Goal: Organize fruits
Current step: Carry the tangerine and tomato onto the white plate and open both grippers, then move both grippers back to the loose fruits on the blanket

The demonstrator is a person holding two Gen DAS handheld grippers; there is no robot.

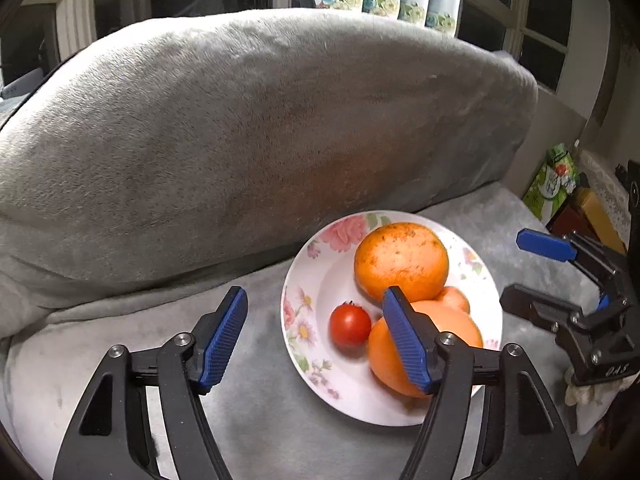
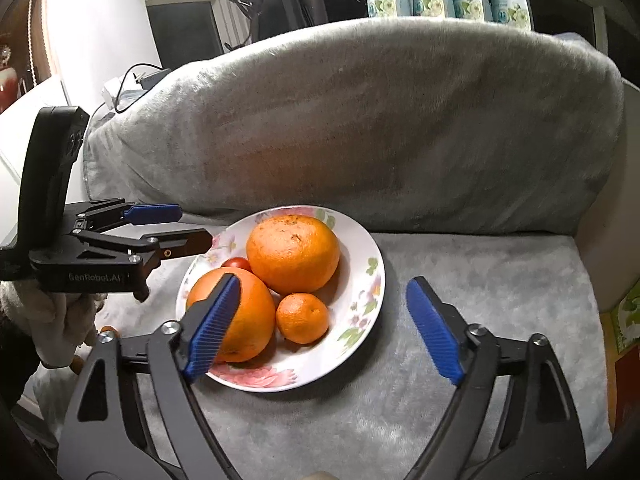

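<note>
Four fruits, two large oranges [image 2: 292, 254], a mandarin [image 2: 302, 317] and a tomato [image 1: 349, 324], sit on the floral plate [image 2: 360, 300] ahead of the left gripper [image 1: 316, 336] and right gripper [image 2: 320, 324], both spread wide and empty; the sorting appears nearly done.

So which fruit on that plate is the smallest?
The red tomato, tucked at the plate's edge. It is the only red one; the small orange and two big oranges beside it are larger.

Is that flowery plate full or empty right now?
Fairly full. The plate holds two big oranges, a small mandarin and a tomato, all inside its rim.
</note>
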